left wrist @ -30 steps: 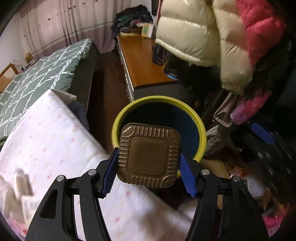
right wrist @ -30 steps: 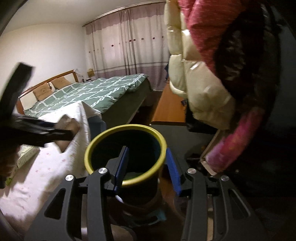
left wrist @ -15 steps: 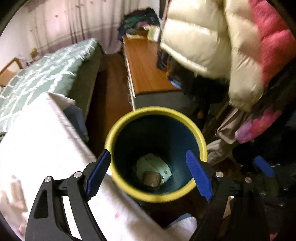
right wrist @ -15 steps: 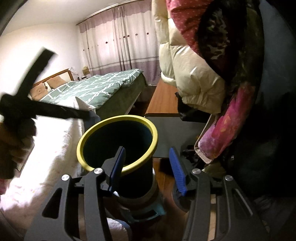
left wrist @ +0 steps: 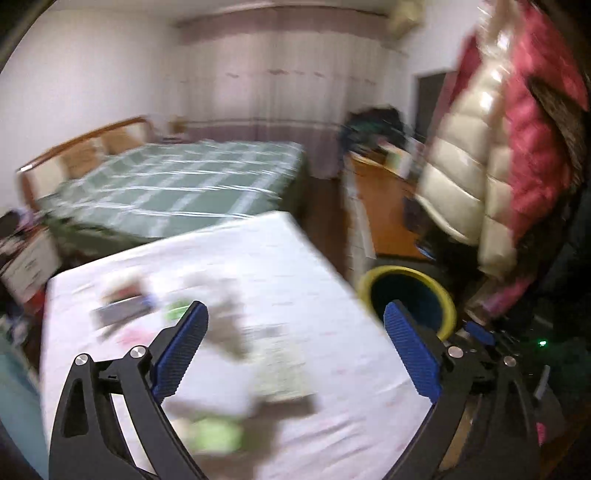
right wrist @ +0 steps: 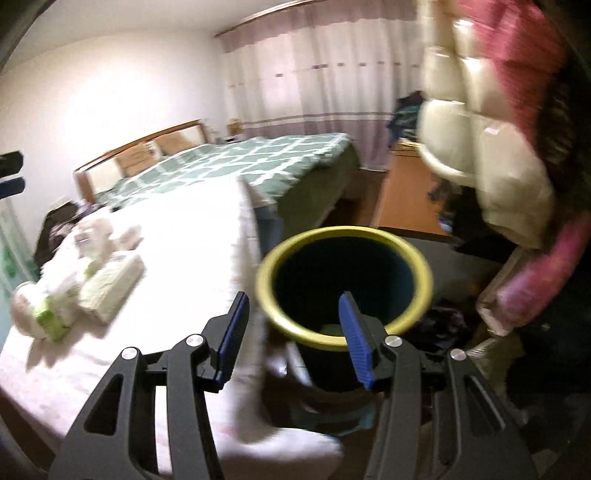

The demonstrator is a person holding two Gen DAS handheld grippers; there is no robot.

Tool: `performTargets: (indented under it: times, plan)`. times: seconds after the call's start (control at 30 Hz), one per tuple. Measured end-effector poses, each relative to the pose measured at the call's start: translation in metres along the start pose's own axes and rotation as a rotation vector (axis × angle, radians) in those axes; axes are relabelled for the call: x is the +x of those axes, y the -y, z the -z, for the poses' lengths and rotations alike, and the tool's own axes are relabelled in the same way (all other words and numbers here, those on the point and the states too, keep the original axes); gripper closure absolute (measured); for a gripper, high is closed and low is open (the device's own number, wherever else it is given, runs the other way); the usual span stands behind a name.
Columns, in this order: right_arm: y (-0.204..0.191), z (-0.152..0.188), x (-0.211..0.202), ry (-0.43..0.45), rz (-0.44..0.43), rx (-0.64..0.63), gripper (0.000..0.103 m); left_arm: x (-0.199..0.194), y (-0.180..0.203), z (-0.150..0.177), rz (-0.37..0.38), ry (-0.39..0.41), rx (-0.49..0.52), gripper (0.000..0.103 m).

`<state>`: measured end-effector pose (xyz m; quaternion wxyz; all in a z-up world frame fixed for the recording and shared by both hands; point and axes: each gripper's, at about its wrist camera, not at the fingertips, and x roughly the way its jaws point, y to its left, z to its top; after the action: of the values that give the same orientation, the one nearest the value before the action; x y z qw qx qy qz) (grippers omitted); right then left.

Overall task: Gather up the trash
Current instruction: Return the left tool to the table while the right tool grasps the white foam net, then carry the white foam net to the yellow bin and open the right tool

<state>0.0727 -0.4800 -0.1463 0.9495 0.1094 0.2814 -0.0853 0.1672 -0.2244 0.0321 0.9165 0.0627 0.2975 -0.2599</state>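
No legible writing, yellow-rimmed bin (right wrist: 343, 280), blurred litter (right wrist: 92, 284)

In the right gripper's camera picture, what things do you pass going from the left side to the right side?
Crumpled white and green wrappers → flat pale tissue pack on the white cloth-covered table → round dark bin with a yellow rim → hanging cream puffy jacket → pink quilted coat.

The round dark-blue plastic bin with a yellow rim (right wrist: 343, 280) looked smooth and faintly glossy. The white cloth table cover with pale pink specks (left wrist: 295, 280) was matt and soft. The cream-and-red quilted puffer jacket (left wrist: 495, 147) shone. The long orange-brown wooden cabinet top (left wrist: 388, 210) looked smooth.
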Motion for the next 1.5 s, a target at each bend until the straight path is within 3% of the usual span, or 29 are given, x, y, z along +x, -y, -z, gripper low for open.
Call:
performTargets:
  times: [0.2, 0.43, 0.53, 0.77, 0.87, 1.07, 1.13, 1.17, 1.23, 1.5]
  plan:
    - [-0.073, -0.017, 0.023, -0.034, -0.187, -0.086, 0.054, -0.05, -0.085, 0.043, -0.176, 0.026, -0.126, 0.007]
    - [-0.161, -0.044, 0.043, -0.086, -0.42, -0.227, 0.054, -0.087, -0.151, 0.084, -0.277, 0.032, -0.256, 0.007]
    - [-0.198, -0.05, 0.054, -0.123, -0.497, -0.298, 0.048, -0.096, -0.162, 0.095, -0.31, 0.033, -0.27, 0.007]
    - [-0.254, -0.059, 0.101, -0.243, -0.518, -0.393, 0.046, -0.098, -0.164, 0.106, -0.315, 0.022, -0.282, 0.007]
    - [-0.262, -0.056, 0.114, -0.28, -0.532, -0.403, 0.041, -0.092, -0.16, 0.107, -0.307, 0.008, -0.276, 0.007]
    - [-0.276, -0.048, 0.13, -0.336, -0.536, -0.426, 0.041, -0.086, -0.158, 0.11, -0.296, -0.008, -0.276, 0.007]
    - [-0.273, -0.047, 0.13, -0.352, -0.561, -0.406, 0.058, -0.084, -0.158, 0.11, -0.296, -0.014, -0.278, 0.007]
    - [-0.27, -0.047, 0.129, -0.349, -0.572, -0.387, 0.062, -0.083, -0.158, 0.111, -0.296, -0.017, -0.28, 0.007]
    - [-0.265, -0.049, 0.126, -0.336, -0.577, -0.359, 0.083, -0.081, -0.158, 0.111, -0.296, -0.024, -0.283, 0.007]
    - [-0.243, -0.067, 0.091, -0.231, -0.62, -0.269, 0.089, -0.077, -0.152, 0.111, -0.288, -0.025, -0.276, 0.007]
